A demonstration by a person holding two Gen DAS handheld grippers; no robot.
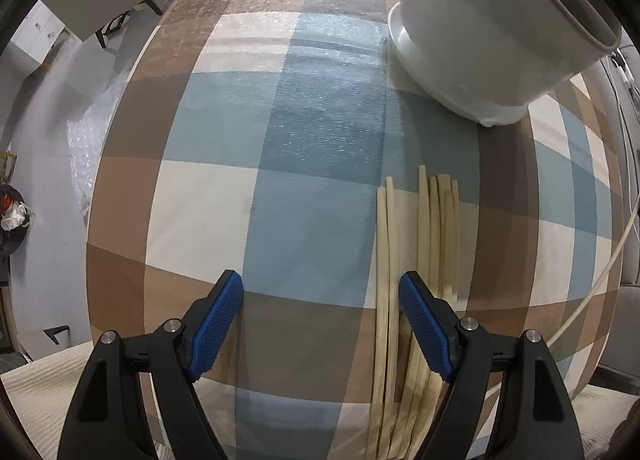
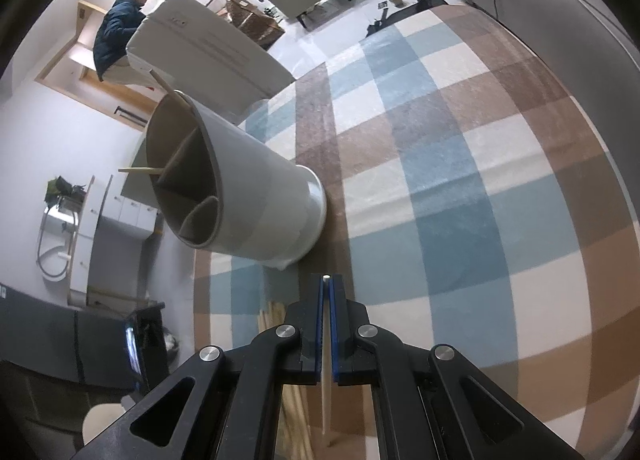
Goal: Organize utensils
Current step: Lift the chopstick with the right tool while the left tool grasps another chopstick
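Several pale wooden chopsticks [image 1: 434,236] lie side by side on the checked tablecloth [image 1: 280,163]. My left gripper [image 1: 320,296] hangs open above the cloth, its right blue pad just over the leftmost sticks, nothing between the pads. A white utensil holder [image 1: 480,31] stands beyond them at the upper right. In the right wrist view the holder [image 2: 256,195] shows a divided inside with two chopsticks [image 2: 176,157] leaning in it. My right gripper [image 2: 327,280] is shut on one chopstick [image 2: 326,400], whose tip peeks out at the fingertips. More chopsticks [image 2: 270,314] lie below left.
A white boxy appliance [image 2: 208,55] stands on the table behind the holder. A person in a dark jacket [image 2: 116,31] sits far off by the wall. A white cable [image 1: 600,280] runs along the table's right edge. Chairs and boxes stand on the floor around.
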